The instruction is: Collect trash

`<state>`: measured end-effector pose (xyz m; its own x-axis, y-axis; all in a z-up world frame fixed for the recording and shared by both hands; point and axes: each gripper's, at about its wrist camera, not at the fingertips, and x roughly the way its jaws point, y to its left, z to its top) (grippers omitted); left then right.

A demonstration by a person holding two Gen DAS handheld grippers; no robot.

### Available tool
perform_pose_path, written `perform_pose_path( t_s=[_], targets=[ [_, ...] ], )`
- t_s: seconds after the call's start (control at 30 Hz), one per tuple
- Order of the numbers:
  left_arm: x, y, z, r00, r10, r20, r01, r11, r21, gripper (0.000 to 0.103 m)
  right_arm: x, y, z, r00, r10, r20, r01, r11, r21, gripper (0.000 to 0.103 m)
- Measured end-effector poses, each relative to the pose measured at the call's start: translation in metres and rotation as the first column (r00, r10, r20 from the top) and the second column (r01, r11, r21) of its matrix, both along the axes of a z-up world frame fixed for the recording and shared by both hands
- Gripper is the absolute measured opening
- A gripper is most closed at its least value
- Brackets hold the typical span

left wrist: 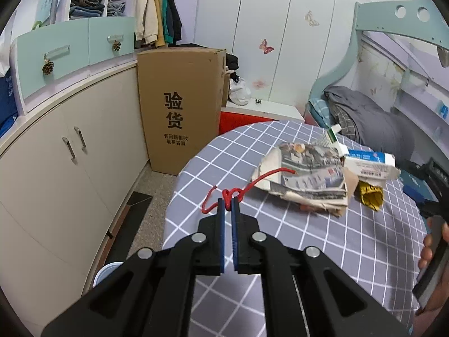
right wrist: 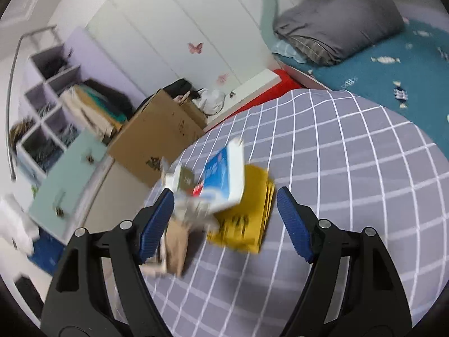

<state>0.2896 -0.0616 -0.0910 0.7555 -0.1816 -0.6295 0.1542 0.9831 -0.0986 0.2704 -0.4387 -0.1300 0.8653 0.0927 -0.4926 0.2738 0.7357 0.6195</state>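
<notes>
A red string (left wrist: 263, 178) trails from my left gripper (left wrist: 228, 200), which is shut on its knotted part above the grey checked tablecloth (left wrist: 280, 252). The string's far end lies on a folded newspaper (left wrist: 308, 179). Beside the paper are a white-and-blue carton (left wrist: 370, 163), a green-and-white box (left wrist: 329, 137) and a yellow packet (left wrist: 370, 193). In the blurred right wrist view my right gripper (right wrist: 224, 193) stands open. The white-and-blue carton (right wrist: 224, 179), yellow packet (right wrist: 247, 221) and brown paper (right wrist: 176, 241) lie just ahead of its spread fingers, untouched.
A tall cardboard box (left wrist: 179, 106) stands on the floor left of the table, against beige cabinets (left wrist: 70, 154). A bed with a grey quilt (right wrist: 336, 22) lies beyond the table. A person's hand (left wrist: 429, 247) shows at the right edge. A round white container (left wrist: 108, 272) sits on the floor.
</notes>
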Motion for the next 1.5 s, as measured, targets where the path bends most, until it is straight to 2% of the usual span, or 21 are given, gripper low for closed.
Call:
perform_pose_path(
  t_s=[0.1,0.17,0.23,0.33,0.4,0.6,0.8,1.0,1.23,1.5],
  targets=[
    [0.006,0.0,-0.001,1.0,-0.005,-0.003,0.005,1.0,-0.002,0.004,0.021,-0.007,-0.003,1.0,-0.001,-0.024,0.001,1.0,-0.001,0.066],
    [0.009,-0.001,-0.002,1.0,-0.009,-0.004,0.009,1.0,0.001,0.004,0.035,-0.008,-0.006,0.999,0.02,-0.045,-0.02,1.0,-0.004,0.044],
    [0.011,-0.001,-0.002,1.0,-0.012,-0.006,0.012,1.0,-0.003,0.004,0.041,-0.006,-0.005,0.998,0.036,-0.053,-0.037,0.999,-0.014,0.035],
    [0.012,0.001,-0.002,1.0,-0.016,-0.006,0.016,1.0,-0.006,0.004,0.041,0.004,0.004,0.998,0.047,-0.038,-0.05,0.996,-0.074,0.012],
    [0.012,0.003,-0.001,1.0,-0.014,-0.004,0.014,1.0,-0.012,0.004,0.037,0.014,0.013,0.998,0.067,-0.014,-0.068,0.993,-0.102,0.005],
    [0.007,0.014,0.004,1.0,-0.009,0.001,0.009,0.999,-0.041,0.004,0.016,0.051,0.056,0.988,0.135,0.071,-0.119,0.974,-0.191,0.003],
    [-0.007,0.03,0.014,1.0,0.001,0.019,0.0,0.998,-0.064,0.004,-0.008,0.077,0.098,0.978,0.15,0.147,-0.108,0.959,-0.261,0.003],
    [-0.019,0.062,0.02,0.999,0.04,0.022,-0.038,0.994,-0.103,0.004,-0.024,0.132,0.125,0.947,0.269,0.176,-0.207,0.929,-0.308,0.003],
    [-0.03,0.124,0.018,0.991,0.131,0.017,-0.128,0.983,-0.134,0.004,-0.013,0.232,0.109,0.885,0.442,0.145,-0.384,0.871,-0.307,0.003],
    [-0.035,0.219,-0.006,0.96,0.279,-0.038,-0.281,0.949,-0.145,0.004,0.015,0.371,0.058,0.772,0.634,0.04,-0.599,0.747,-0.289,0.003]
  ],
)
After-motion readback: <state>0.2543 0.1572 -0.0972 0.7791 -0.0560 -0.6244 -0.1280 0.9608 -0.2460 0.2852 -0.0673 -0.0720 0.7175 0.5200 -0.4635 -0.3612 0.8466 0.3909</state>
